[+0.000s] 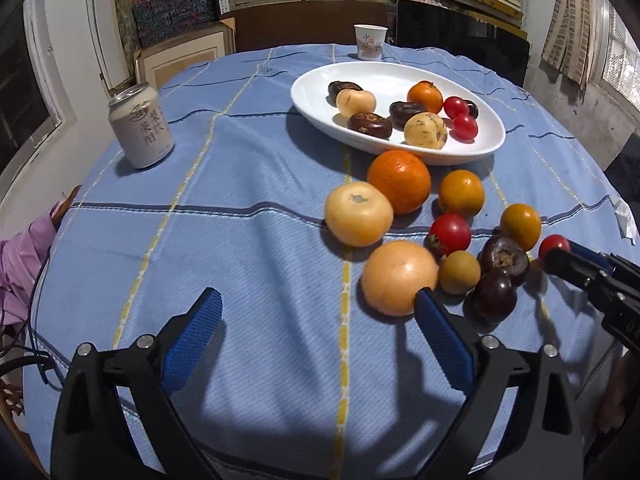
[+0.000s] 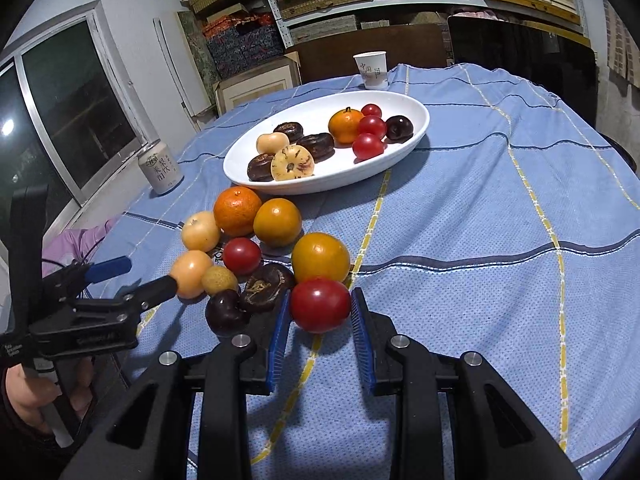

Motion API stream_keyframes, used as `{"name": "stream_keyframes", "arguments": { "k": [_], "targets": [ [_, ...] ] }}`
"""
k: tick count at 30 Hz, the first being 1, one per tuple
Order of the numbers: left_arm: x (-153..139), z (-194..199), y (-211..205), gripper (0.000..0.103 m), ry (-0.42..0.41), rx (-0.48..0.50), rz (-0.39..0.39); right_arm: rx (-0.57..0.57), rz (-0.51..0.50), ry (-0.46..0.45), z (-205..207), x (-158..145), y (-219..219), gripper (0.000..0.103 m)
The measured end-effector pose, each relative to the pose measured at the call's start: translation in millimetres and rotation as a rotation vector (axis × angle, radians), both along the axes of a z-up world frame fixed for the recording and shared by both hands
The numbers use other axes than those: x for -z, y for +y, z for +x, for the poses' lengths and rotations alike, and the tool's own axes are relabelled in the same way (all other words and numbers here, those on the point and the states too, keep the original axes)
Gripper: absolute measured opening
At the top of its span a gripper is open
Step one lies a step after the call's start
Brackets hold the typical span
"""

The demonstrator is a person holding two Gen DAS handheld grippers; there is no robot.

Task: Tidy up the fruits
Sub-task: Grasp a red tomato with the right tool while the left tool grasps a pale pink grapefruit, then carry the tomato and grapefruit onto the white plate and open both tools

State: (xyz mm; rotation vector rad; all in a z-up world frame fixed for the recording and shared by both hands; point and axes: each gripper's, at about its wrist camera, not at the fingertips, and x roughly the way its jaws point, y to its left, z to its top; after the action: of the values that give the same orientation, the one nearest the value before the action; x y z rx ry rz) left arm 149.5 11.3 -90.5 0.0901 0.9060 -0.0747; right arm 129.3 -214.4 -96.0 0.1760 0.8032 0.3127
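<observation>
A white oval plate (image 1: 312,84) (image 2: 240,166) holds several fruits: dark chestnuts, pale fruits, an orange and red tomatoes. In front of it a cluster of loose fruit lies on the blue cloth: a big orange (image 1: 399,181) (image 2: 237,211), yellow-orange fruits, pale fruits, dark ones and a red tomato (image 1: 450,233) (image 2: 241,256). My right gripper (image 2: 320,306) (image 1: 554,258) is shut on another red tomato (image 2: 320,304) (image 1: 554,245) at the cluster's near edge. My left gripper (image 1: 318,304) (image 2: 140,276) is open and empty, its right finger beside a pale round fruit (image 1: 398,276) (image 2: 191,273).
A drink can (image 1: 141,125) (image 2: 161,172) stands at the table's left. A paper cup (image 1: 370,42) (image 2: 371,70) stands behind the plate. Shelves, boxes and a dark chair back lie beyond the table. A pink sleeve (image 1: 24,256) shows at the left edge.
</observation>
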Motion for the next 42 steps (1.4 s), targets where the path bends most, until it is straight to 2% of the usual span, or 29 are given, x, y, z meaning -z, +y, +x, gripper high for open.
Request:
{"name": "stream_keyframes", "arguments": {
  "k": [5, 10, 12, 13, 18, 20, 25, 30, 42],
  "targets": [
    [2, 10, -6, 0.095, 0.014, 0.031, -0.057, 0.005, 0.001, -0.006, -2, -1, 0, 0.031],
    [11, 21, -24, 0.093, 0.023, 0.051, -0.029, 0.014, 0.009, -0.008, -3, -2, -3, 0.031],
    [15, 26, -26, 0.079, 0.053, 0.069, -0.044, 0.013, 0.01, -0.009, -3, -2, -3, 0.031],
    [17, 26, -28, 0.076, 0.064, 0.082, -0.049, 0.012, 0.011, -0.008, -4, -2, -3, 0.031],
    [15, 20, -38, 0.046, 0.043, 0.129, -0.027, 0.014, 0.016, -0.01, -3, -1, -4, 0.031],
    [14, 18, -40, 0.043, 0.036, 0.14, -0.033, 0.014, 0.018, -0.011, -3, -1, -4, 0.031],
    [13, 15, -34, 0.042, 0.028, 0.14, -0.082, 0.012, 0.019, -0.014, -3, -1, -4, 0.031],
    [10, 10, -34, 0.042, 0.0, 0.135, -0.075, 0.014, 0.016, -0.015, -4, -2, -4, 0.031],
    [14, 13, -34, 0.042, 0.027, 0.121, -0.056, 0.016, 0.001, -0.006, -3, -1, -2, 0.031]
  ]
}}
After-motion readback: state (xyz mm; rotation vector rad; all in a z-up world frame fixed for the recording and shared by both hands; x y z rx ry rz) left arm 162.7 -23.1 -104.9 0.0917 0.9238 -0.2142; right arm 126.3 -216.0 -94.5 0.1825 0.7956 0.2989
